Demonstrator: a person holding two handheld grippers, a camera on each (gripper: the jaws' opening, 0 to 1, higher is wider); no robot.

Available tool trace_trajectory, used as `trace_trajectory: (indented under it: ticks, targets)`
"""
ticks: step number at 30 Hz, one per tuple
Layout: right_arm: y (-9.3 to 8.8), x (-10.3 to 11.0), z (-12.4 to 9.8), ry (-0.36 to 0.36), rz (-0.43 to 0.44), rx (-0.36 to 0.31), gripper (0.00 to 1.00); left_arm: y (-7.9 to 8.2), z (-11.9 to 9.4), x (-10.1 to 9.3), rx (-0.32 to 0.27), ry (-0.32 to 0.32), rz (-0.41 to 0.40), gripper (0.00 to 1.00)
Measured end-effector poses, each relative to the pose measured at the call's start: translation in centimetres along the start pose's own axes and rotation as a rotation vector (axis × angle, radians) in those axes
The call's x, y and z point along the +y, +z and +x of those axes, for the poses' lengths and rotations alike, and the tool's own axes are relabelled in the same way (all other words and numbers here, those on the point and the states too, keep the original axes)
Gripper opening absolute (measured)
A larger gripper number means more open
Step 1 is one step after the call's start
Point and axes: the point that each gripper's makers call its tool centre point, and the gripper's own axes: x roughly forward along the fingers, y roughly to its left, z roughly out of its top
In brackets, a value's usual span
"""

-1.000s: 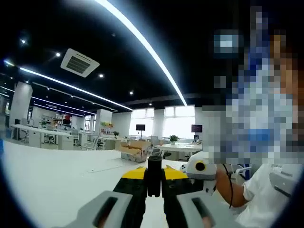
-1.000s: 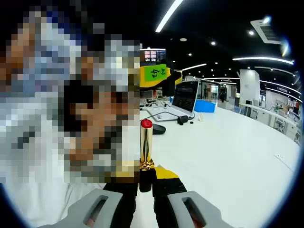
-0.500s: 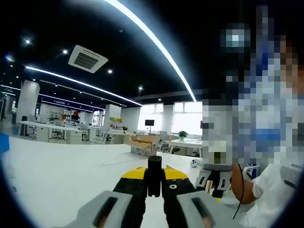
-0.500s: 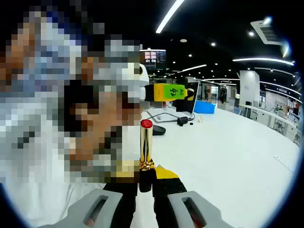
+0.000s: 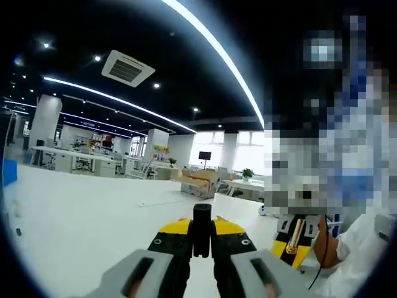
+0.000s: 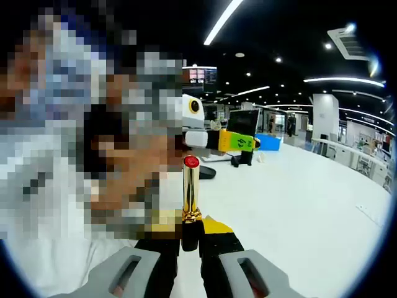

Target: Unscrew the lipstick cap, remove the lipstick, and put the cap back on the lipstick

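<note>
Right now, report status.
Left gripper shut on black cap. Right gripper shut on lipstick, upright, uncapped. Nothing between them.

Left gripper (image 5: 201, 231): grey jaw bodies, black inner faces, yellow tips. Right gripper (image 6: 191, 239): same grey, black, yellow build. White short sleeve (image 5: 356, 248) on person.

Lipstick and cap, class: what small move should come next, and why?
Probably bring the black cap, clamped in the left gripper, over the red tip of the gold lipstick, which stands upright in the right gripper. The two are apart and uncapped.
</note>
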Motion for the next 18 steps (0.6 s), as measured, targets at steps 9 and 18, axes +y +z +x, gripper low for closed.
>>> trace_trajectory:
  ticks: [9, 18]
  targets:
    - [0.3, -0.7, -0.5, -0.007, 0.001, -0.009, 0.11, -1.3, 0.5, 1.1, 0.027, 0.005, -0.011, 0.13]
    - [0.6, -0.9, -0.9, -0.015, -0.006, -0.015, 0.11, -2.3, 0.9, 1.7, 0.052, 0.011, -0.029, 0.13]
